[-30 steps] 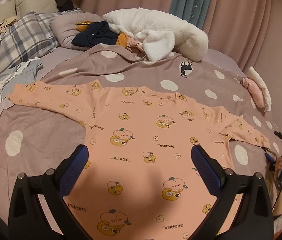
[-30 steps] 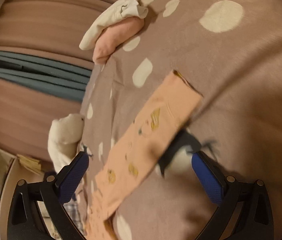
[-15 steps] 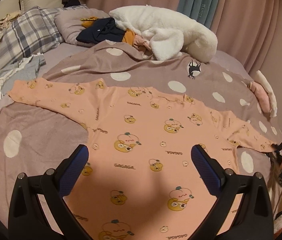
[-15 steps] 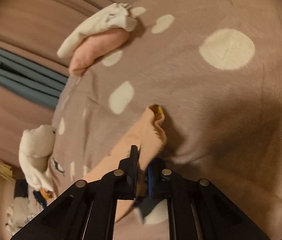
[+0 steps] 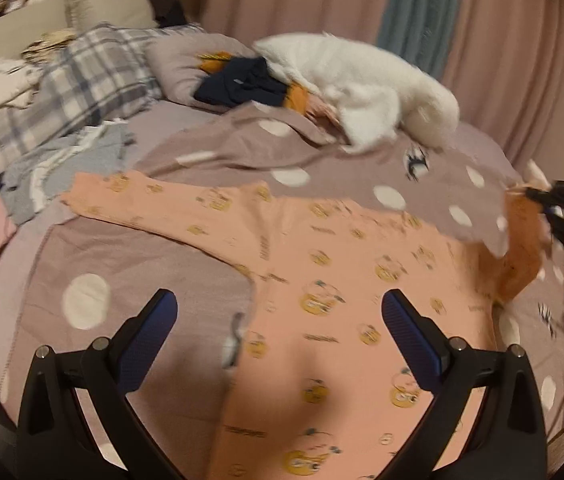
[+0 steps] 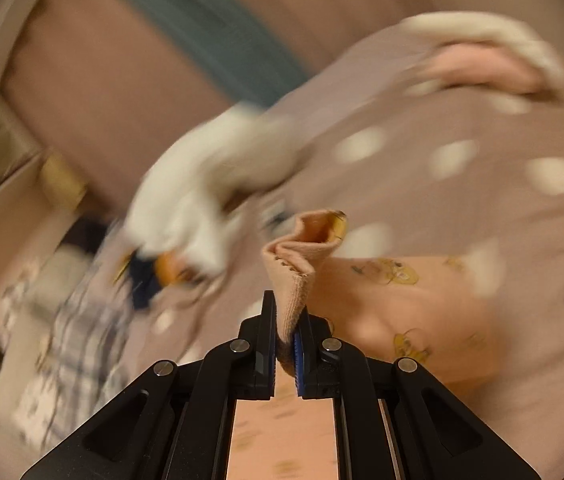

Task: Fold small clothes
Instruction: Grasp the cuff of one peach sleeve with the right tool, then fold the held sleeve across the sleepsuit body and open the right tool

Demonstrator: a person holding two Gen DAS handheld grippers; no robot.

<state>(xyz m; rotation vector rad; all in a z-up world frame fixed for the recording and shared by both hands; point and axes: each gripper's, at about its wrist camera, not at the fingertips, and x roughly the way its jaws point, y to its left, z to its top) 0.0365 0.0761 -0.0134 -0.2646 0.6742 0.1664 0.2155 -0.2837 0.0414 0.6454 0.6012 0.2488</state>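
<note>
The peach bear-print top (image 5: pixel 322 320) lies flat on the bed (image 5: pixel 133 264), sleeves spanning side to side. The right hand-held gripper (image 6: pixel 285 332) pinches the lifted, blurred sleeve cuff (image 6: pixel 302 256); the left hand-held gripper (image 5: pixel 277 332) is spread wide, hem cut off below.

Motion-blurred white fleece (image 6: pixel 201 184); orange top's hem (image 5: pixel 322 464) cut off.

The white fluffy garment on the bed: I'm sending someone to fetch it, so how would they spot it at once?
Look to the far side of the bed with the dotted mauve cover, near the pink curtains. The white fluffy garment lies heaped there beside dark navy clothes. It is the only plush, pure white piece.
</note>
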